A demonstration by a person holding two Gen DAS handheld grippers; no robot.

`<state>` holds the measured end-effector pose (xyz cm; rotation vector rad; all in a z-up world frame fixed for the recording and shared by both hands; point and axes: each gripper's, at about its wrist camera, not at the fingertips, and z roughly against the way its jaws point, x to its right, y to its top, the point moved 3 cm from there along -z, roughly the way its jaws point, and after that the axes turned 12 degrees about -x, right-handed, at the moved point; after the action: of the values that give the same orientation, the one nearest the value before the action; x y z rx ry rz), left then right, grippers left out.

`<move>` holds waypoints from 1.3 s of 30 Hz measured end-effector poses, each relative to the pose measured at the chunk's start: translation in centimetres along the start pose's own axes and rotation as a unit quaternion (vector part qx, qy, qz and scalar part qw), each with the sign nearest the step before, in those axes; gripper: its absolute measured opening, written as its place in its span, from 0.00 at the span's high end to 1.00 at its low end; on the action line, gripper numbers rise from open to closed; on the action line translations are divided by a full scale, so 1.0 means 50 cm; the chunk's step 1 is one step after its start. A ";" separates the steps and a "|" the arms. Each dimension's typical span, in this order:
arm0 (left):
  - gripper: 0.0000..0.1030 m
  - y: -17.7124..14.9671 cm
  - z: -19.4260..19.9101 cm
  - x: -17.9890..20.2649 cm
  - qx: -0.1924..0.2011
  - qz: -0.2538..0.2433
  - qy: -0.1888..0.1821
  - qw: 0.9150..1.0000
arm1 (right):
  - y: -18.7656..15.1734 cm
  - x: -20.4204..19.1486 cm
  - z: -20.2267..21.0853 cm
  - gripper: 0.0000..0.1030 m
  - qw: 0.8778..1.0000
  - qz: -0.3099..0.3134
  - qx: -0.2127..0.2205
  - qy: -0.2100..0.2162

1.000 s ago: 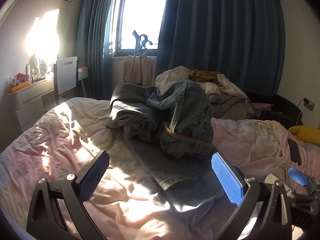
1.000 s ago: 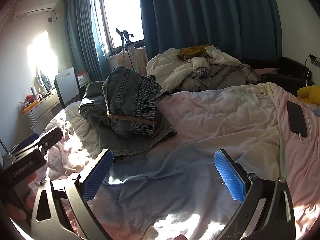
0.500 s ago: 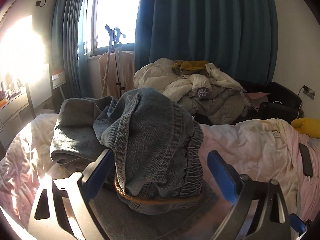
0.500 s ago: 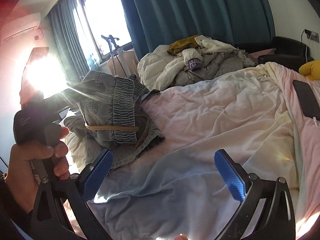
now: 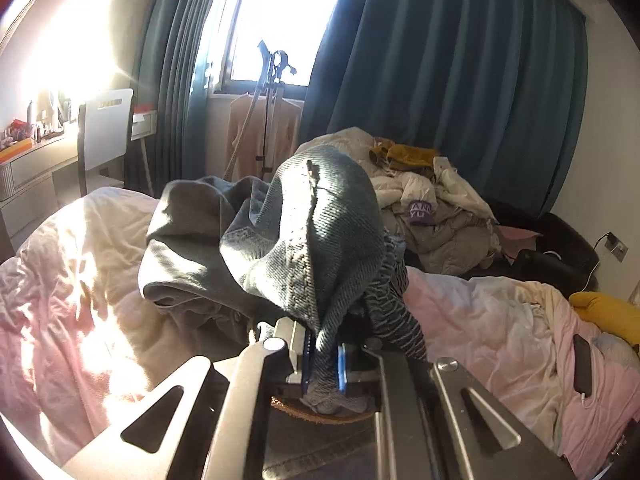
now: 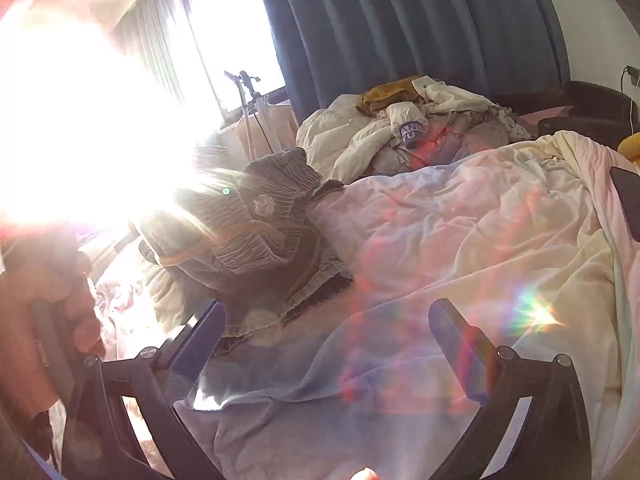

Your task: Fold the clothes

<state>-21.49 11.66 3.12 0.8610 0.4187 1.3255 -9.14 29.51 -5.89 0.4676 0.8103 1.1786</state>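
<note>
The denim jeans (image 5: 320, 240) are bunched in a heap at the centre of the left wrist view, rising from the lower middle of the frame toward the window — no clear long axis while crumpled like this, though one stitched seam runs nearly straight up from the claw. The left gripper (image 5: 323, 364) has pinched its blue pads almost together on a fold of that denim at bottom centre, cloth squeezed between them, with a tan belt (image 5: 320, 416) curving just beneath.

In the right wrist view the jeans (image 6: 260, 240) sit left of centre on the pale pink duvet (image 6: 460, 240), up and left of the right gripper (image 6: 326, 344), whose jaws stand wide apart and hold nothing — bare bedding lies between them. Sun glare washes out the upper left. A pile of clothes (image 6: 420, 132) lies at the upper middle, beyond the bed, before the dark blue curtain (image 6: 400, 20).
</note>
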 end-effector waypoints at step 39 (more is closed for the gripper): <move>0.37 -0.258 0.193 -0.551 -0.046 0.331 -0.052 0.941 | -0.023 -0.177 -0.237 0.23 0.946 -0.003 -0.199 0.257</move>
<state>-12.41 -17.62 -5.85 1.0322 -0.0356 1.8872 -18.85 19.82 -11.53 -0.1899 0.9809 1.4417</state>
